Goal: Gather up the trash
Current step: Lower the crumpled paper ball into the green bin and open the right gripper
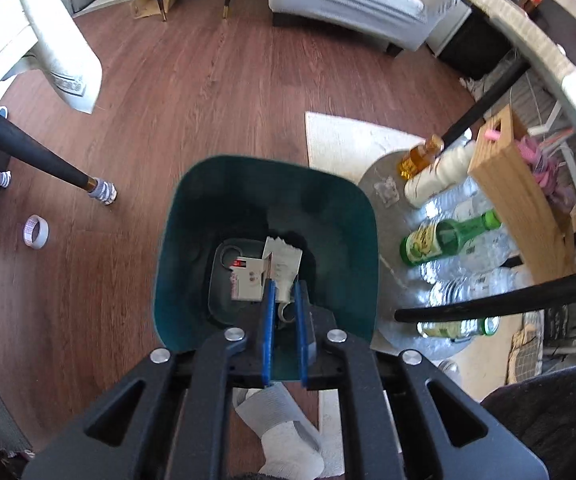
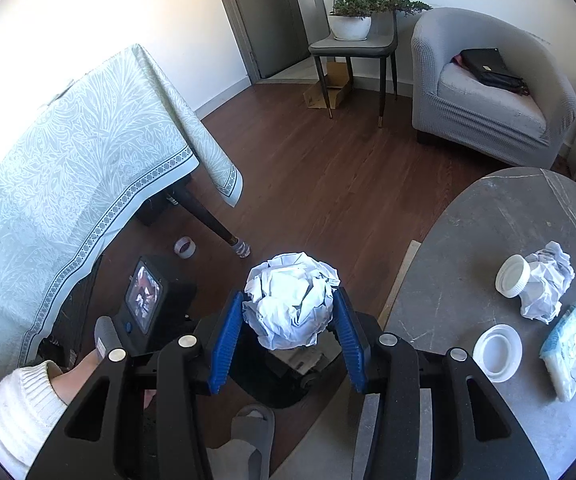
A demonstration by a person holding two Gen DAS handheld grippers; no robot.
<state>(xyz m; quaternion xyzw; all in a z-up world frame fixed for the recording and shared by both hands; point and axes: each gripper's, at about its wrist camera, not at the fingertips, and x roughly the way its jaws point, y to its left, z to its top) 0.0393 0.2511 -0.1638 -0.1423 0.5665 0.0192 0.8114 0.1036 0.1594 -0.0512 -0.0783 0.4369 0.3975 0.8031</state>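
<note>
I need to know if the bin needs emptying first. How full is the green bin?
Nearly empty: the green bin shows only a small box and paper scraps on its bottom.

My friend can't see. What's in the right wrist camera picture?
The right gripper squeezes a big crumpled paper ball above a brown wood floor. Right of it, a grey round table holds another crumpled paper, two white lids and a tissue pack.

Bin [image 1: 263, 200] on floor, left of round table [image 2: 488, 240]; card box [image 1: 247, 280] and paper scraps [image 1: 283, 258] inside bin; crumpled paper ball [image 2: 294, 304] between right gripper [image 2: 292, 332] pads; lids, wad, tissue pack on table.
</note>
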